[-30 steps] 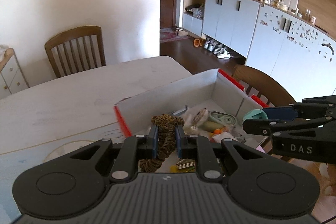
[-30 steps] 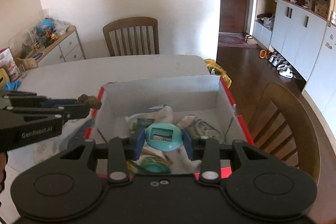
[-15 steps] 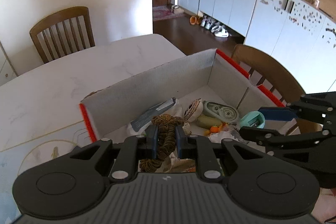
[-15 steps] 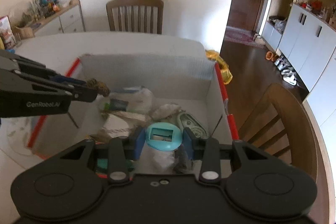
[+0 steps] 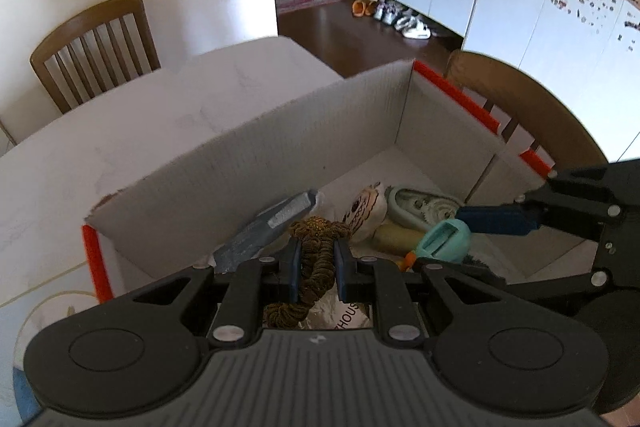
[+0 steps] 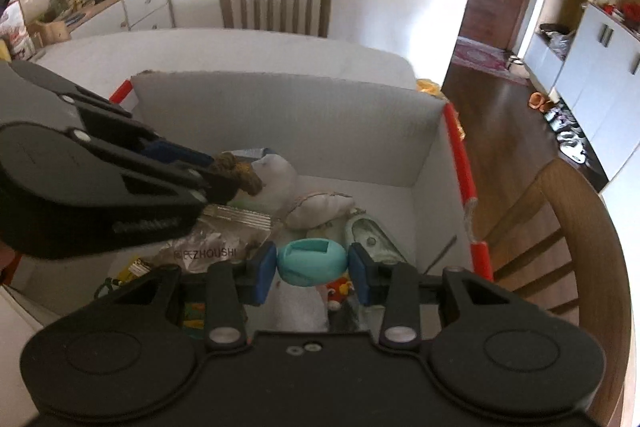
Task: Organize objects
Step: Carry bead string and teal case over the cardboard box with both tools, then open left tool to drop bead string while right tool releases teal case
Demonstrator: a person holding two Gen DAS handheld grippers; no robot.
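A white cardboard box (image 5: pixel 280 167) (image 6: pixel 288 115) with red edges stands on the table, filled with several small items. My left gripper (image 5: pixel 316 255) (image 6: pixel 224 167) is shut on a brown braided rope (image 5: pixel 318 259) (image 6: pixel 238 173) and hangs over the box's left part. Its blue pads press the rope from both sides. My right gripper (image 6: pixel 312 263) (image 5: pixel 460 231) is shut on a teal egg-shaped object (image 6: pixel 311 263) (image 5: pixel 442 241) with a rectangular slot, held above the box's right part. Both grippers point steeply down into the box.
Inside the box lie a grey-blue wrapped piece (image 5: pixel 268 231), a pale plush toy (image 6: pixel 320 207), a pale green shoe-like item (image 6: pixel 372 235) and a crinkled bag (image 6: pixel 216 243). Wooden chairs stand behind the table (image 6: pixel 276 3) and at the right (image 6: pixel 560 227). White table surface (image 5: pixel 120 131) stretches left of the box.
Both grippers have dropped lower and moved forward over the box, still holding the rope and the teal object. The box now fills much more of both views.
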